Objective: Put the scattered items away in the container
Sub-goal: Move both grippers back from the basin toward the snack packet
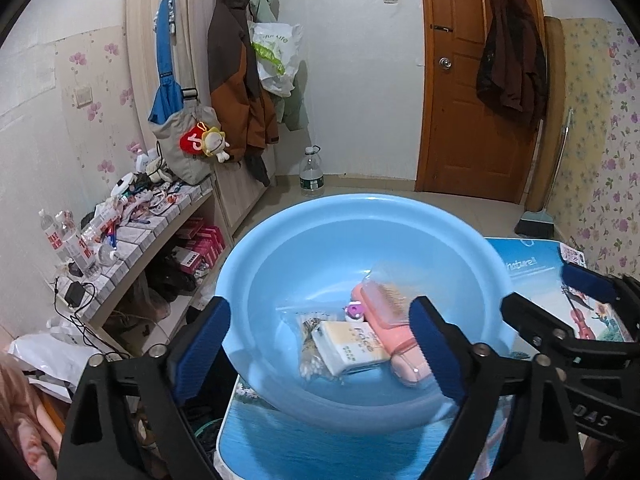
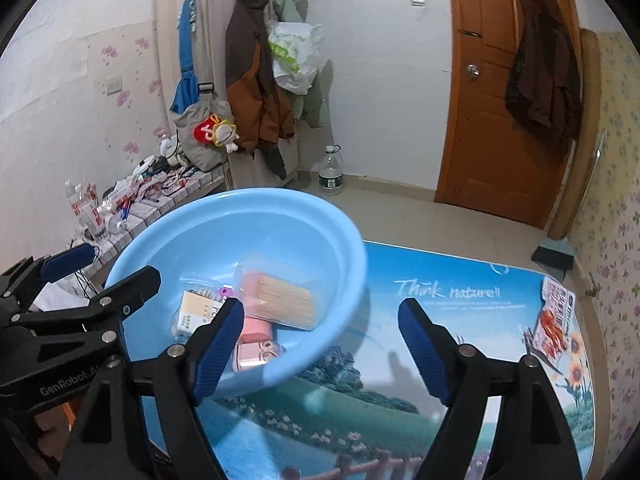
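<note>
Both hand-held grippers were released and carried nothing: left hand-held gripper [image 1: 320, 354] over the blue basin [image 2: 352, 248], right hand-held gripper [image 2: 322, 346] over bare counter [image 2: 460, 340]. One printed packet [image 2: 554, 326] was left out, flat at the counter's far right edge, long axis running away from the camera. It sat beyond and right of the right jaws, so the right hand looked nearer.
</note>
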### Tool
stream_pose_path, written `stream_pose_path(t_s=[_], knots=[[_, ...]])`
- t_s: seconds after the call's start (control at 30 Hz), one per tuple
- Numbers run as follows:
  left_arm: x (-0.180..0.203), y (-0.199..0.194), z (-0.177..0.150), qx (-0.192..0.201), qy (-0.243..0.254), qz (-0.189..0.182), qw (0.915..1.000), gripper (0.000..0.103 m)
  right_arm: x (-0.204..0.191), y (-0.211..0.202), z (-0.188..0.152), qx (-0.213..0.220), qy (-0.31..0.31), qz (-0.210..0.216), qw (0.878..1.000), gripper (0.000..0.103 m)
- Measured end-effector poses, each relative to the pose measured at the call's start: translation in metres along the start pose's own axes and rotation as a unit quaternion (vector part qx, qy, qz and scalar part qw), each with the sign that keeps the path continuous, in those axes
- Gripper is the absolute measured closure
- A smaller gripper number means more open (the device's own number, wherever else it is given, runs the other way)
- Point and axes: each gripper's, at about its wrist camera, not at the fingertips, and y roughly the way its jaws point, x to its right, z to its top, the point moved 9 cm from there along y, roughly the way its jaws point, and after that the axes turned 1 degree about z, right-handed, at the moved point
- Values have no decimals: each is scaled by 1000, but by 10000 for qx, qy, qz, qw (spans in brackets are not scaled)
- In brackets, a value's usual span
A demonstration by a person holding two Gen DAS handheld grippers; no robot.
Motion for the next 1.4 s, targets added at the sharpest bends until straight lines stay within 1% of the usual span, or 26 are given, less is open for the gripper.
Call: stream_pose_path(t_s=[0.03,0.13,0.3,0.43,0.47,0.53,0.63,0.77,0.93,1.07,1.23,1.4], knots=[[3,-4,0,19,0,-15,10000,6,4,-5,0,48,25,-43,10000,12],[14,-16,2,89,80,-9,9999,0,16,-25,-1,160,75,-101,9998,12],[33,-34,4,197,255,-47,9995,0,38,-54,-6,295,259,-197,9990,12],[46,-48,2,221,303,-59,9993,0,62,-77,-21,208,351,-284,9988,12],[48,-50,1,222,304,-72,9993,0,70,-83,-25,182,377,-344,9985,11],[56,-57,-1,238,326,-109,9991,0,85,-98,-34,222,477,-431,9977,0],[70,-64,-5,247,420,-156,9987,0,102,-116,-40,350,580,-593,9959,0],[86,-70,-9,247,529,-241,9980,0,120,-137,-51,419,725,-670,9942,0],[101,-78,-9,279,670,-310,9969,0,126,-144,-59,404,844,-678,9933,0],[108,-83,-8,315,722,-336,9963,0,121,-145,-59,407,847,-656,9934,0],[113,-87,-7,335,742,-351,9961,0,119,-151,-55,463,806,-653,9935,0],[113,-88,-8,338,758,-361,9959,0,120,-150,-57,431,858,-657,9932,0]])
